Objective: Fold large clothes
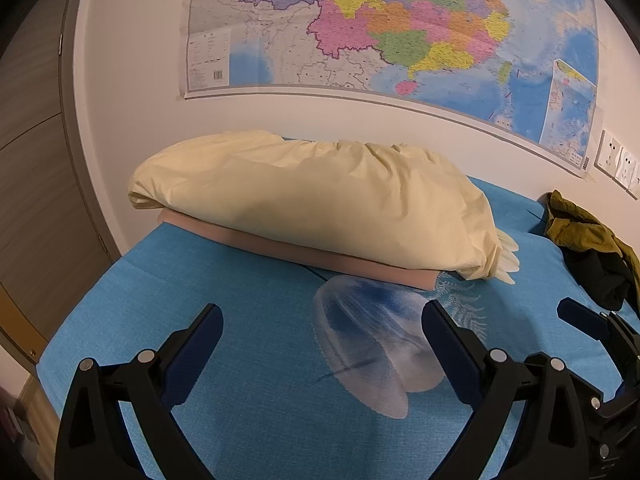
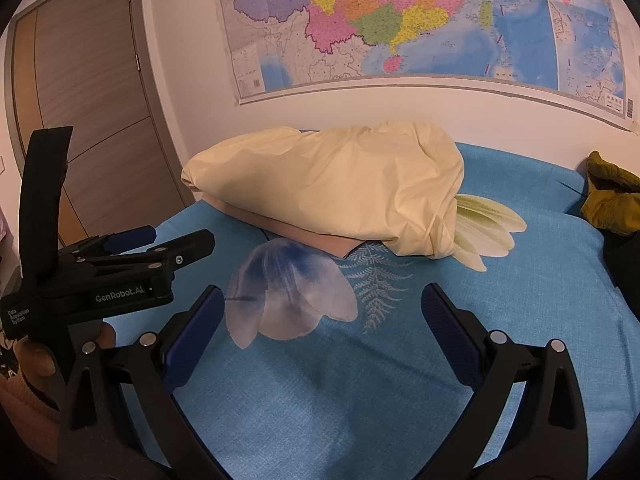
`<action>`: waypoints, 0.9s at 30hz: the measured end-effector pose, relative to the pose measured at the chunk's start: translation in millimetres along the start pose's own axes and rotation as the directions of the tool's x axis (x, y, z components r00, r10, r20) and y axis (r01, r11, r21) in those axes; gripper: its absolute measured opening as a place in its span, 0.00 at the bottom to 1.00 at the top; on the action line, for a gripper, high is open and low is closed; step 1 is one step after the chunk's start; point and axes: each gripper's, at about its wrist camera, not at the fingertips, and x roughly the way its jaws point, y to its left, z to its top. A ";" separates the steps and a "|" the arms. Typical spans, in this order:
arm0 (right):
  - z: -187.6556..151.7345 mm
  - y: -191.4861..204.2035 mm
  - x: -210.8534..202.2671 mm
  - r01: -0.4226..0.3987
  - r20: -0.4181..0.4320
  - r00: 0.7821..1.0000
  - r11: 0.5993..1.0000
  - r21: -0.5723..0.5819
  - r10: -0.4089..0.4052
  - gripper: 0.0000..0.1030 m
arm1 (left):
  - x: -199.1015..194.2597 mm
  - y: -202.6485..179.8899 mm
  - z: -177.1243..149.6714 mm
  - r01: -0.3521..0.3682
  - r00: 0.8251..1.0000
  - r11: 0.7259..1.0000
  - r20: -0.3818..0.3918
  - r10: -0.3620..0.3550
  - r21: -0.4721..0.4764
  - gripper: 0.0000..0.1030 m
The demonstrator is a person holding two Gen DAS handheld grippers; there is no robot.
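Left wrist view: the left gripper is spread wide and empty over the blue flower-printed bed sheet, while the crumpled olive-green and black garment lies unfolded at the bed's right edge, well apart, so folding appears not yet begun. Right wrist view: the right gripper is likewise spread and holds nothing, the garment is cut off at the frame's right edge so its type cannot be made out, and the pale yellow pillow hides most of the pink folded pad beneath it.

Bedsheet woven matt cloth; pillow smooth cotton; map glossy paper.
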 end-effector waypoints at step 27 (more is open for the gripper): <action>1.2 -3.0 -2.3 -0.007 0.001 1.000 1.000 0.006 0.007 0.94 | 0.0 -6.0 0.3 0.004 1.000 1.000 0.000 -0.004 0.012 0.93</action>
